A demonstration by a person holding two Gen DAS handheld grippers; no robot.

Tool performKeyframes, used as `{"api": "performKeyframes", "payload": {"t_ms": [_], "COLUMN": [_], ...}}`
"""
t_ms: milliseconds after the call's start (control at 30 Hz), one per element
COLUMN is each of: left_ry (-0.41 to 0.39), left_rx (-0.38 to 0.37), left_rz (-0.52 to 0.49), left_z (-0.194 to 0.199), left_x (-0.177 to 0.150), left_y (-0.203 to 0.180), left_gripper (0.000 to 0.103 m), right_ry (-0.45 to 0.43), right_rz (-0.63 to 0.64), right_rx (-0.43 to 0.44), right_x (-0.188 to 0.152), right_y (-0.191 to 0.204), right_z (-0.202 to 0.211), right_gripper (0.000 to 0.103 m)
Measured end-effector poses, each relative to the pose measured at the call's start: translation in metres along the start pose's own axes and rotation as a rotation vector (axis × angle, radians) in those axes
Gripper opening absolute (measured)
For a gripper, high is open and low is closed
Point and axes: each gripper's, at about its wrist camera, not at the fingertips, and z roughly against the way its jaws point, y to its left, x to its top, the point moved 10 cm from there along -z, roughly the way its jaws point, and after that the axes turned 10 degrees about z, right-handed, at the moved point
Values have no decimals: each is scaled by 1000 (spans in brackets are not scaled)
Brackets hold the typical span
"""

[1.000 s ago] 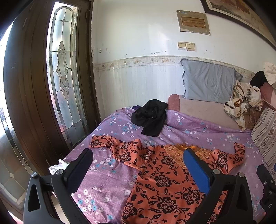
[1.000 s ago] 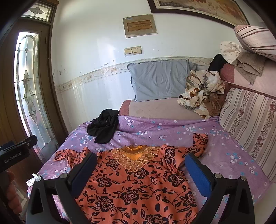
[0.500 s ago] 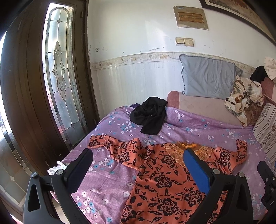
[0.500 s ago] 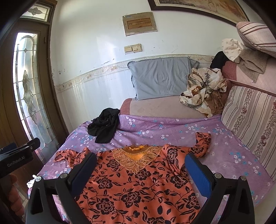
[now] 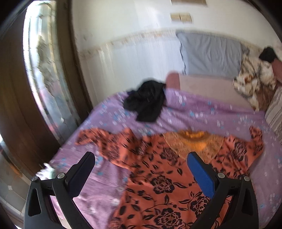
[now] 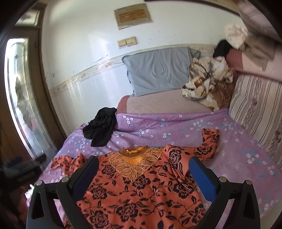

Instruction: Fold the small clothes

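Nearest, in the left wrist view: left gripper (image 5: 140, 159) spread wide, nothing between the fingers, held above the orange floral top (image 5: 158, 179) without touching it. In the right wrist view likewise: right gripper (image 6: 143, 164) spread wide and empty, poised over the same orange floral top (image 6: 141, 190).

Spread flat on the purple flowered bedspread (image 6: 238, 158) at the near edge of the bed, front up, gold lace neckline (image 6: 135, 162) pointing toward the far wall. One sleeve crumpled toward the left edge of the bed, the other bent up toward the right edge, near the striped cushion (image 6: 255, 105). No boxes, baskets or other containers in sight.

Further back, near the far left corner of the bedspread: crumpled black garment (image 6: 101, 128), well apart from the top. Behind it, bare pinkish mattress (image 6: 164, 104) with a grey pillow (image 6: 156, 74) leaning on the wall and a brown-and-cream patterned bundle (image 6: 208, 84) beside it. On the wall above, a switch plate (image 6: 127, 42) and a framed plaque (image 6: 133, 15). At the left, a stained-glass door (image 5: 47, 70).

Compared with half a second ago: left view blurred and tipped lower, closer over the top, plaque nearly cut off at the upper edge. Right view also lower over the garment. Top and black garment unmoved.
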Motion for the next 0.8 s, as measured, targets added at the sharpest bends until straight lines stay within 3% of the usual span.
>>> {"api": "performKeyframes", "payload": {"t_ms": [100,167,267,333,400,500,567,700,733,800], "left_ry": [151,259,320,329,319,302,334,369,360,364], "left_rx": [-25,-20,22,25,12,22,19,20,21,23], "left_rz": [-12,-24,-41,-61,-81,-118,-156,-184,-180,-182], "left_z": [-67,-111,-155,-166,-174,-180,-187,-199,-198,-200], "left_x": [-33,-60,-93,-99,-97,-99,-109,-123,-122,-122], "left_y": [-22,-35,-41,-45,-52,-55,-61,-64,-64,-66], "left_gripper": [103,103,103,103,103,103,103,103,103,103], "right_ry": [9,29,38,58,98,146,154,210,224,242], "right_rz": [-100,-240,-473,-632,-717,-750,-774,-803,-781,-749], "right_rx": [-8,-36,-59,2,63,36,32,23,15,29], "right_x": [-2,-10,-34,-47,-53,-62,-65,-74,-76,-77], "right_y": [-64,-129,-204,-235,-251,-277,-291,-299,-298,-292], "right_z": [-33,-56,-77,-105,-127,-147,-170,-224,-234,-253], "right_gripper": [103,103,103,102,102,98,89,85,80,60]}}
